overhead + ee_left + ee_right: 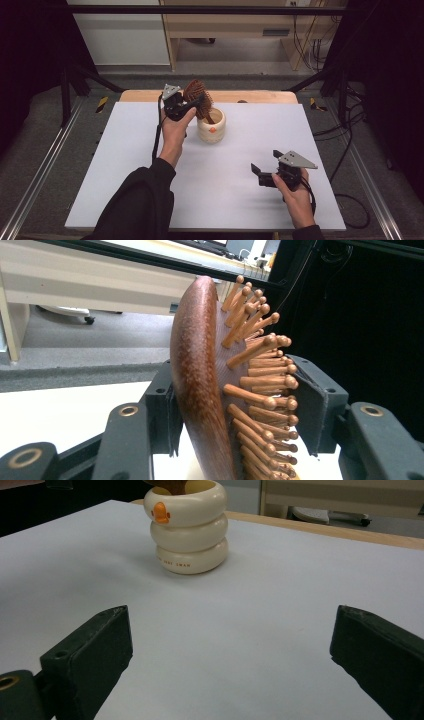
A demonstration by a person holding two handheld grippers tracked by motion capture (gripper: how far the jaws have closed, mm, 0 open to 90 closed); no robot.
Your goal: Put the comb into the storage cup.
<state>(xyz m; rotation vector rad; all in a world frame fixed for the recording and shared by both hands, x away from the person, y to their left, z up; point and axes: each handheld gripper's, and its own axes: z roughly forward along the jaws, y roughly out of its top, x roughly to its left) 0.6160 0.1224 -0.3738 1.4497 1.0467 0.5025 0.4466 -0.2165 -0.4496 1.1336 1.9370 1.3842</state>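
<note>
Closest to my lens, the left gripper (pixel 235 440) has the wooden paddle hairbrush (pixel 200 370) standing between its jaws: one pad sits against the smooth brown back, the other faces the ball-tipped pegs, and I can't tell whether that pad is actually pressing on them. From above, the brush (pixel 196 92) stands head up with its handle down inside the cream ringed duck cup (pixel 211 126), far middle of the white table (pixel 125 165). Risk as I judge it: the grip is only partly closed and bears on springy pegs, so the brush could slip, twist, or flop sideways against the rim; a lean from that tall head might tip or drag the light cup if I pull off at an angle. Catching a peg on the pad while backing out would do the same. Left forearm reaches forward over the table, gripper held level at brush-head height, pointing across toward the cup. Right gripper (pixel 257 172) rests low near the front right, jaws spread wide with nothing between them, aimed at the cup (pixel 189 525) well apart from it.
</note>
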